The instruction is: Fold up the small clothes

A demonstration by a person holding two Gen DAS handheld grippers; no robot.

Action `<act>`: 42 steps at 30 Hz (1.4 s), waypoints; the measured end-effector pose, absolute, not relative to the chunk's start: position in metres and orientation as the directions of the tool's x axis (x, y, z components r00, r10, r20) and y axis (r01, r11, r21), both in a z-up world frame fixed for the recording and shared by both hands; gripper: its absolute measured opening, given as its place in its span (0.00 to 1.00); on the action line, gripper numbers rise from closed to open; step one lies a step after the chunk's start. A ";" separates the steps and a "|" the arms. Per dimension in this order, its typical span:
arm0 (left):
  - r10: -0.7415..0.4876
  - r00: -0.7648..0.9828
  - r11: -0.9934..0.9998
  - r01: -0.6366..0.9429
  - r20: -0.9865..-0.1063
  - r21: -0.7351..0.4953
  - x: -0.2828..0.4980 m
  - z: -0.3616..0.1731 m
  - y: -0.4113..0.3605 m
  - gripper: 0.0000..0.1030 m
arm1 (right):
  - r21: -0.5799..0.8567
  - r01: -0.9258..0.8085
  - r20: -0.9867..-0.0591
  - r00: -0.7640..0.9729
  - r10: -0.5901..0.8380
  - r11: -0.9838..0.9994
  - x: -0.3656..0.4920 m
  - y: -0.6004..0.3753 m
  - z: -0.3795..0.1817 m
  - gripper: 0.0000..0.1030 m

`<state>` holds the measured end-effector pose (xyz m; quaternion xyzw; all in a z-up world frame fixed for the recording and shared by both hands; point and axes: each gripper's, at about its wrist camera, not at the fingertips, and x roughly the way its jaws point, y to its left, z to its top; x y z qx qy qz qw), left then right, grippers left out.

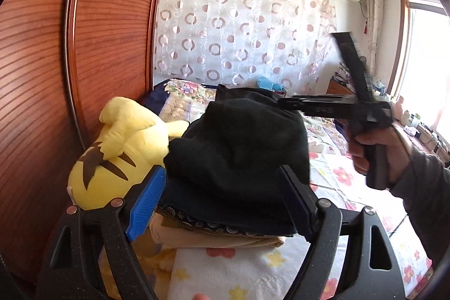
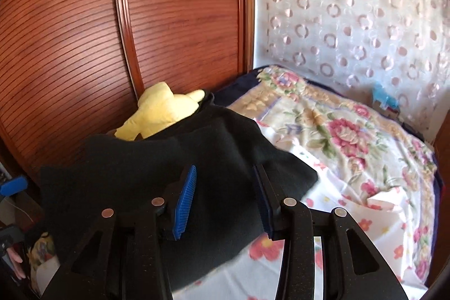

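The black garment [image 1: 239,142] lies heaped on a small stack of folded clothes [image 1: 225,232] at the near edge of the bed [image 2: 351,148], close against the yellow plush toy [image 1: 118,148]. It looks soft, limp and light, a knit or fleece that will sag and bunch rather than hold a line; it seems unlikely to slip from ribbed pads. The best holds are probably its corners or a hem, taken in two places so the cloth hangs flat.

The left tongs [image 1: 225,201] stand wide open, straddling the near side of the garment without pressing it. The right tongs [image 2: 225,201] stand partly open over the black cloth, and nothing looks pinched between them.

The wooden wardrobe door [image 2: 182,18] rises just behind the toy, so room on that side is tight. The flowered bedspread spreads open toward the patterned curtain [image 2: 351,18], offering the widest flat space for laying the garment out.
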<state>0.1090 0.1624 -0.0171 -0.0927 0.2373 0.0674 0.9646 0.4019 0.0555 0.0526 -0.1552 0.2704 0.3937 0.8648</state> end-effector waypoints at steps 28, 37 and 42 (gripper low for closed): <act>-0.036 0.901 0.999 0.019 -0.433 -0.043 0.077 0.011 0.023 0.79 | 0.013 -0.409 -0.405 0.832 0.379 0.912 0.109 -0.157 0.038 0.72; -0.044 0.918 0.999 0.030 -0.393 -0.041 0.070 0.040 -0.002 0.79 | 0.043 -0.343 -0.331 0.881 0.338 0.938 0.050 -0.163 0.039 0.72; -0.032 0.926 0.999 0.025 -0.376 -0.024 0.067 0.046 -0.008 0.79 | 0.045 -0.318 -0.310 0.897 0.316 0.947 0.032 -0.163 0.029 0.72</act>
